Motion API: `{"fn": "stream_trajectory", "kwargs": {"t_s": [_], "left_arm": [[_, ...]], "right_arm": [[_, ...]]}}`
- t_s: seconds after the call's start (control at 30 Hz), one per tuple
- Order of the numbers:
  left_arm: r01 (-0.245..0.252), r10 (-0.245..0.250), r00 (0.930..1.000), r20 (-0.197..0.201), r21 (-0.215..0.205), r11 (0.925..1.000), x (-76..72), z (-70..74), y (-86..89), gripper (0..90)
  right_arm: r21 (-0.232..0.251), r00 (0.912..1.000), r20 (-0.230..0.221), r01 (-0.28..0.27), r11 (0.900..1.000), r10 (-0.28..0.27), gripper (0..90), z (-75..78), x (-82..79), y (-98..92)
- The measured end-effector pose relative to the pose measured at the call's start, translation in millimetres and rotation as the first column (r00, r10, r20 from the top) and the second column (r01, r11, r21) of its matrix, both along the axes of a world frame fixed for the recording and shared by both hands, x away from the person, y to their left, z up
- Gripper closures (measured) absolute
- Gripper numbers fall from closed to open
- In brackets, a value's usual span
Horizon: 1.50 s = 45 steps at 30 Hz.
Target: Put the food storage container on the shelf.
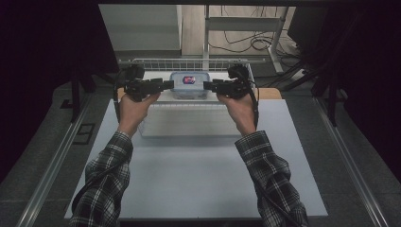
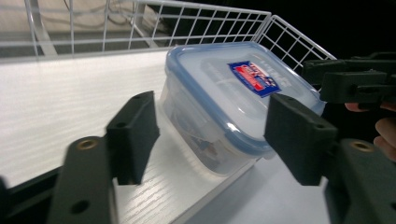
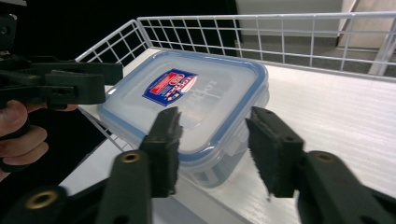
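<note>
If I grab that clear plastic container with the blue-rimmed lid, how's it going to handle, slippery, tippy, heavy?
The container looks like rigid moulded plastic, so it should probably hold its shape under the jaws. Its glossy lid and walls may be slippery for flat pads. It sits low and squarish on the white shelf, so it seems unlikely to roll or tip.

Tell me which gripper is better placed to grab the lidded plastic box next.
Right, probably. In its own view the right gripper has open jaws straddling the near edge of the plastic box, over a side latch. The left gripper is open too, but its jaws stand wider around a corner, a less sure hold.
</note>
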<state>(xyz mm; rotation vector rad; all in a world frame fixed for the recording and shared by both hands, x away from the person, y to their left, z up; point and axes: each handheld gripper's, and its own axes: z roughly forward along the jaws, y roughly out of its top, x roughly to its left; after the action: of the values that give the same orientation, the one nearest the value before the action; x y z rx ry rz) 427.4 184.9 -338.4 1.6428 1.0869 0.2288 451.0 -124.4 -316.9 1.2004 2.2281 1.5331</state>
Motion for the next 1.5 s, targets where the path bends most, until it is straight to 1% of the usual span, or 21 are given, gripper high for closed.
{"fn": "stream_trajectory", "kwargs": {"t_s": [0.1, 0.13, 0.17, 0.23, 0.27, 0.3, 0.33, 0.47, 0.53, 0.57, 0.63, 0.67, 0.8, 0.83, 0.87, 0.97, 1.07, 1.13, 1.23, 1.37, 1.5], "left_arm": [[0.004, -0.005, 0.9994, 0.033, 0.037, 0.9993, -7.7, 1.0, -2.9, 25.2], [0.007, -0.009, 0.9992, 0.039, 0.05, 0.9987, -9.9, 1.1, -4.3, 22.7], [0.007, -0.009, 0.9992, 0.039, 0.05, 0.9987, -9.9, 1.1, -4.3, 19.2], [0.021, -0.027, 0.9981, 0.056, 0.096, 0.9951, -17.0, -1.9, -8.8, 15.7], [0.021, -0.027, 0.9981, 0.056, 0.096, 0.9951, -17.0, -1.9, -8.8, 13.5], [0.019, -0.029, 0.9971, 0.07, 0.133, 0.9909, -22.0, -4.8, -11.8, 11.3], [0.015, -0.027, 0.9964, 0.08, 0.147, 0.989, -24.4, -6.3, -12.4, 10.3], [0.025, -0.037, 0.996, 0.081, 0.151, 0.9882, -30.2, -11.7, -13.5, 6.9], [0.041, -0.057, 0.9946, 0.087, 0.17, 0.9845, -37.5, -16.4, -16.9, 4.4], [0.041, -0.057, 0.9946, 0.087, 0.17, 0.9845, -37.5, -16.4, -16.9, 4.0], [0.052, -0.072, 0.993, 0.093, 0.201, 0.9782, -43.3, -18.8, -19.5, 2.6], [0.057, -0.081, 0.9912, 0.105, 0.212, 0.9756, -50.0, -20.7, -21.4, 2.8], [0.064, -0.094, 0.9884, 0.12, 0.229, 0.9712, -61.9, -25.6, -22.5, 2.3], [0.064, -0.094, 0.9884, 0.12, 0.229, 0.9712, -61.9, -25.6, -22.5, 2.0], [0.064, -0.098, 0.9858, 0.136, 0.239, 0.9688, -68.0, -29.4, -22.2, 1.8], [0.063, -0.105, 0.9827, 0.152, 0.257, 0.9644, -76.0, -36.2, -22.4, 1.3], [0.067, -0.111, 0.9808, 0.161, 0.257, 0.9642, -82.2, -43.3, -22.7, 1.2], [0.071, -0.116, 0.9795, 0.164, 0.259, 0.9633, -85.9, -48.3, -24.2, 1.5], [0.083, -0.131, 0.9781, 0.162, 0.274, 0.9582, -91.3, -55.8, -26.1, 1.6], [0.089, -0.137, 0.9771, 0.163, 0.273, 0.9578, -97.4, -66.5, -28.2, 1.4], [0.106, -0.151, 0.9749, 0.163, 0.257, 0.9605, -103.2, -78.7, -29.6, 0.8]], "right_arm": [[-0.006, 0.9998, 0.021, -0.003, 1.0, 0.003, 36.5, -1.3, -3.2, -0.4], [-0.012, 0.9996, 0.028, -0.01, 1.0, 0.01, 33.8, -2.1, -4.2, 0.0], [-0.019, 0.9994, 0.028, -0.019, 1.0, 0.02, 30.6, -3.2, -5.3, 0.7], [-0.037, 0.9988, 0.037, -0.031, 0.999, 0.032, 24.3, -5.2, -8.6, 2.8], [-0.044, 0.9982, 0.05, -0.031, 0.999, 0.034, 21.4, -6.2, -10.7, 3.7], [-0.053, 0.9977, 0.059, -0.03, 0.998, 0.033, 19.2, -7.1, -12.8, 4.6], [-0.063, 0.9975, 0.062, -0.031, 0.998, 0.035, 17.1, -7.9, -14.5, 5.3], [-0.075, 0.9969, 0.067, -0.035, 0.997, 0.04, 13.1, -11.3, -19.2, 5.8], [-0.077, 0.9955, 0.075, -0.051, 0.996, 0.057, 9.4, -15.0, -24.1, 4.6], [-0.081, 0.9952, 0.078, -0.052, 0.995, 0.058, 8.1, -16.0, -26.0, 4.3], [-0.095, 0.9944, 0.091, -0.047, 0.994, 0.055, 7.3, -18.5, -29.5, 3.6], [-0.103, 0.9937, 0.094, -0.051, 0.993, 0.061, 6.6, -19.8, -31.0, 3.2], [-0.113, 0.9924, 0.097, -0.064, 0.991, 0.075, 4.5, -25.9, -38.7, 1.2], [-0.116, 0.9917, 0.102, -0.066, 0.991, 0.078, 4.3, -27.6, -40.9, 1.0], [-0.122, 0.9908, 0.104, -0.074, 0.99, 0.087, 4.1, -29.4, -43.3, 0.9], [-0.146, 0.989, 0.114, -0.077, 0.986, 0.094, 3.0, -35.2, -50.1, 2.0], [-0.171, 0.9889, 0.121, -0.065, 0.983, 0.086, 1.6, -40.4, -56.4, 2.5], [-0.173, 0.9882, 0.125, -0.066, 0.983, 0.088, 1.3, -43.1, -60.2, 2.2], [-0.177, 0.9864, 0.131, -0.075, 0.981, 0.099, 1.2, -47.1, -67.1, 2.1], [-0.188, 0.9834, 0.139, -0.09, 0.978, 0.117, 1.0, -54.3, -77.6, 1.6], [-0.197, 0.9807, 0.145, -0.102, 0.975, 0.131, 0.8, -64.1, -87.3, 0.1]]}}
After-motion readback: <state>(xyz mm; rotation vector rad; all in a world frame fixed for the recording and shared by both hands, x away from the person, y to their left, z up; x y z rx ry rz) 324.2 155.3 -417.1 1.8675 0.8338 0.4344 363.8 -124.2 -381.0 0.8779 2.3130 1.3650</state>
